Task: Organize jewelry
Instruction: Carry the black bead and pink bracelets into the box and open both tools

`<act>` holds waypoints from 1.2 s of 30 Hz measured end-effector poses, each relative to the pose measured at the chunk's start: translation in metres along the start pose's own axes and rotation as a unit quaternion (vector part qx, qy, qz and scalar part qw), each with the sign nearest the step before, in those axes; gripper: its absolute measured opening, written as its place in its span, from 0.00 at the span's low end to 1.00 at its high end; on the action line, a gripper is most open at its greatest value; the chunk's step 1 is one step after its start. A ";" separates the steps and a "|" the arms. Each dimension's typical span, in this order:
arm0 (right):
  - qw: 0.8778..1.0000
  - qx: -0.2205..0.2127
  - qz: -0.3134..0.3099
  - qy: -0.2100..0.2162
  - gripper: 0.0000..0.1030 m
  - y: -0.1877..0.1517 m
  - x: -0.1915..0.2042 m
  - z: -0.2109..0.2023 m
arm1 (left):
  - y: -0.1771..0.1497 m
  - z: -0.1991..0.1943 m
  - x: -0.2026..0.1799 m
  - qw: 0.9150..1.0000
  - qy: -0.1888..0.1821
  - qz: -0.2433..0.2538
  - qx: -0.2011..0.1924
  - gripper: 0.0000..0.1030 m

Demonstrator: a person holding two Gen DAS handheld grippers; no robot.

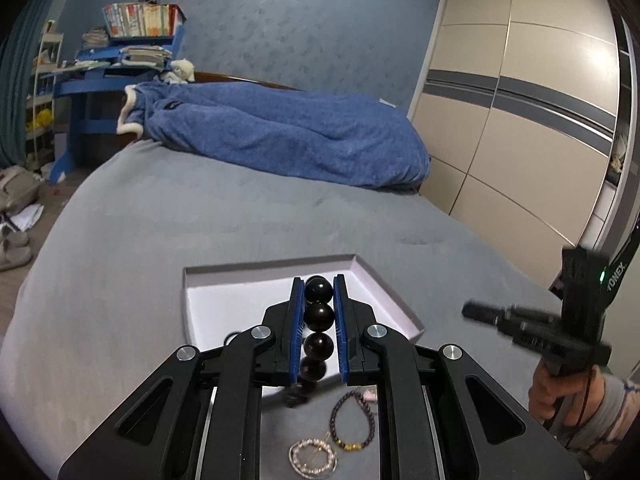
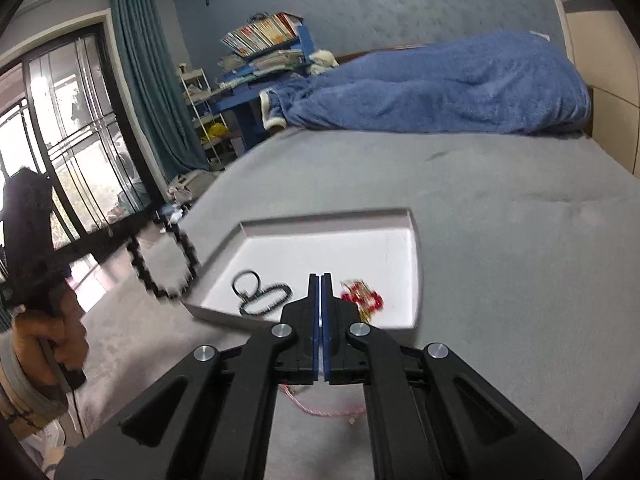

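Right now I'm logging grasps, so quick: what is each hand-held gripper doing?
Left hand-held gripper: closed on the string of large black round beads.
Right hand-held gripper: closed, holding nothing visible.

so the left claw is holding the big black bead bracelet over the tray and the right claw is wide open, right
Not quite. The left claw does grip the black bead bracelet over the tray, but the right wrist view shows the right claw shut, with nothing visible between its fingers.
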State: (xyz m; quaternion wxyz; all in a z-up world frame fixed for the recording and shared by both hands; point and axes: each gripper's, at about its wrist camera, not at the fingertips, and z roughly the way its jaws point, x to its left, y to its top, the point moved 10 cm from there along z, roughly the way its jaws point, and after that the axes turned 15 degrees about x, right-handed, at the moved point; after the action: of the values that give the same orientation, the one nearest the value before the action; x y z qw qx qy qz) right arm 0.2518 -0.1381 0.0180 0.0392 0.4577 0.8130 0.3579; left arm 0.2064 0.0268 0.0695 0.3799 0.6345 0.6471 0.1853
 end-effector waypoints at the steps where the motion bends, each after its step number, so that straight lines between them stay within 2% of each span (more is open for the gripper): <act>1: 1.000 0.010 0.005 -0.001 0.27 -0.008 -0.005 0.007 | 0.002 0.000 0.001 1.000 0.000 0.000 -0.001 0.15; 2: 1.000 0.018 0.007 -0.001 0.35 -0.015 -0.009 0.011 | 0.003 0.000 0.001 1.000 0.000 -0.001 -0.002 0.15; 3: 1.000 0.027 0.007 0.000 0.36 -0.022 -0.012 0.017 | 0.004 0.001 0.001 1.000 0.000 -0.001 -0.002 0.15; 8: 0.996 0.086 0.002 -0.020 0.38 -0.057 -0.031 0.056 | 0.003 0.003 0.002 1.000 -0.001 -0.001 0.002 0.15; 13: 0.992 0.125 -0.012 -0.014 0.37 -0.067 -0.034 0.083 | -0.001 0.004 0.004 1.000 0.001 0.001 0.008 0.15; 15: 0.991 0.134 -0.025 -0.006 0.23 -0.070 -0.030 0.087 | -0.001 0.005 0.006 1.000 0.003 0.000 0.009 0.15; 16: 0.990 0.137 -0.032 -0.007 0.03 -0.070 -0.029 0.088 | 0.000 0.005 0.006 1.000 0.004 -0.001 0.010 0.15; 21: 0.994 0.099 -0.048 0.006 0.02 -0.057 -0.014 0.065 | 0.002 0.004 0.007 1.000 0.004 0.000 0.008 0.15; 29: 0.998 0.002 -0.068 0.019 0.02 0.010 0.016 0.000 | 0.007 0.012 0.005 1.000 0.000 0.004 0.012 0.15; 32: 0.998 -0.013 -0.063 0.021 0.02 0.034 0.016 -0.005 | 0.008 0.017 0.004 1.000 -0.002 0.004 0.014 0.15; 36: 0.998 -0.009 -0.057 0.025 0.02 0.050 0.016 0.011 | 0.011 0.026 0.004 1.000 -0.010 -0.001 0.013 0.15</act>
State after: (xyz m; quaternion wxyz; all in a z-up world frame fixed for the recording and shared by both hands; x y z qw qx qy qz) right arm 0.2831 -0.1038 0.0454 0.0431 0.4011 0.8350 0.3741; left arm 0.2329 0.0262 0.0596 0.3783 0.6403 0.6464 0.1705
